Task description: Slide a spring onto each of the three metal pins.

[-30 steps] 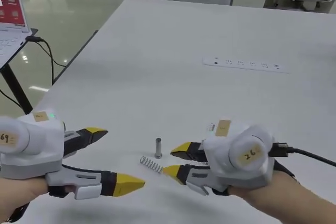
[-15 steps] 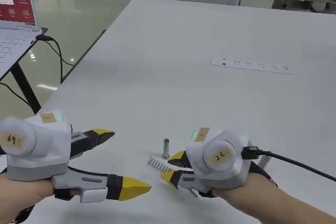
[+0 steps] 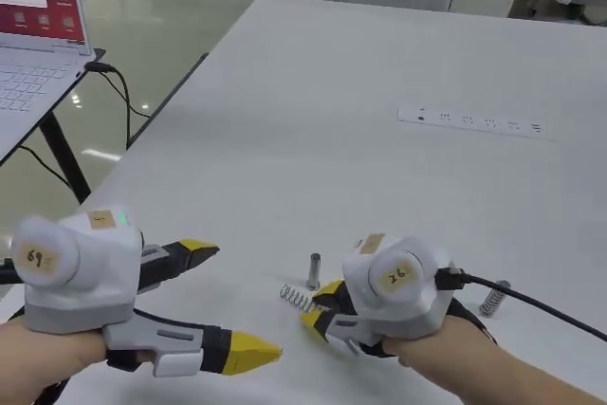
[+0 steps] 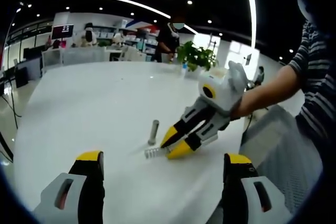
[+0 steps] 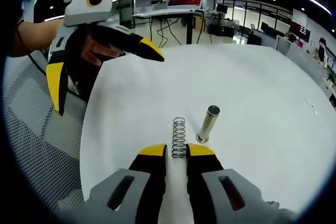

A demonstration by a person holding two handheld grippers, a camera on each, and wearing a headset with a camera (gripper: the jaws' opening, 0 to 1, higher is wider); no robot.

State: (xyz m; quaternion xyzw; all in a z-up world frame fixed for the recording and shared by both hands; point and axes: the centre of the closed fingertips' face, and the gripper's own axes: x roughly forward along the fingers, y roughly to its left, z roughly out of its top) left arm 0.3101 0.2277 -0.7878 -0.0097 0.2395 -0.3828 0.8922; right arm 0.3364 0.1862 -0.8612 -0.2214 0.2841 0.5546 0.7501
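while the left claw (image 3: 232, 301) hangs wide open, empty, by the near edge of the worktop (image 3: 379, 168), the right claw (image 5: 176, 150) sits nearly closed about the spring (image 5: 179, 129) beside the upright pin (image 5: 206, 124); grip unclear.

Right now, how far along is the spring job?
Nothing looks finished yet: the upright pin is bare. In hand: the right gripper appears to pinch one end of the spring lying beside that pin, while the left gripper hangs open. Left: thread that spring onto the pin, then do the others. A second spring by the cable is too small to judge.
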